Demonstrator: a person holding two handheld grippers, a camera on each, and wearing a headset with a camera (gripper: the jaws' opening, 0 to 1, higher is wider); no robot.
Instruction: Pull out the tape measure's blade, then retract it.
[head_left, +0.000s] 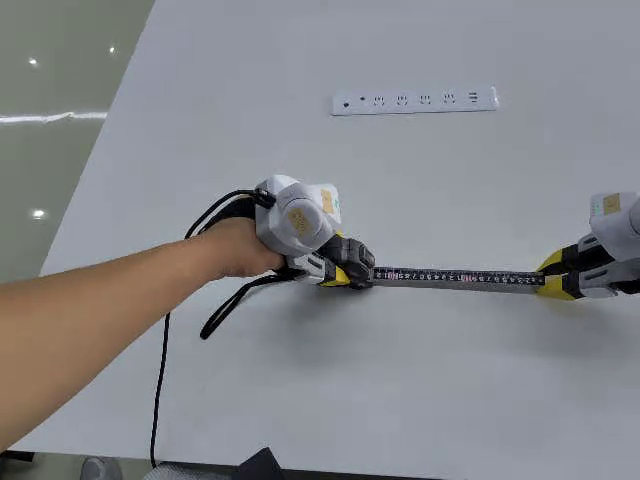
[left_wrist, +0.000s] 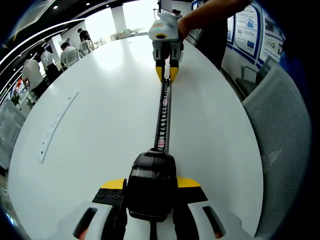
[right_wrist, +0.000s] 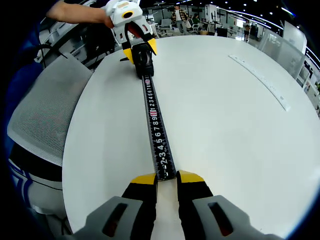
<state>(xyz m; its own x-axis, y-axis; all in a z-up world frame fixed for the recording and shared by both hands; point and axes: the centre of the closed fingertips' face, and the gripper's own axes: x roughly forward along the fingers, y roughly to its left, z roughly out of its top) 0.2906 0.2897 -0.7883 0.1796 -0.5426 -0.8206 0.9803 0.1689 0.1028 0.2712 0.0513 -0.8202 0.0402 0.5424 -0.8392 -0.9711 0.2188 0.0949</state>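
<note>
Table: your white workbench (head_left: 300, 390) carries the work; a white power strip (head_left: 415, 100) lies well apart, toward its far side.
Blade: the blade (right_wrist: 157, 135) lies drawn out flat on the table between your two grippers. It has a black face with white numerals, 2 to 9 readable near its end.
Left gripper: your left gripper (left_wrist: 150, 183) has its jaws pressed against the sides of the tape measure case (head_left: 352, 262).
Case: black and glossy, resting on the table; no brand can be read.
Right gripper: your right gripper (right_wrist: 166, 178) has its yellow-tipped jaws nearly together, pinching the blade's end.
</note>
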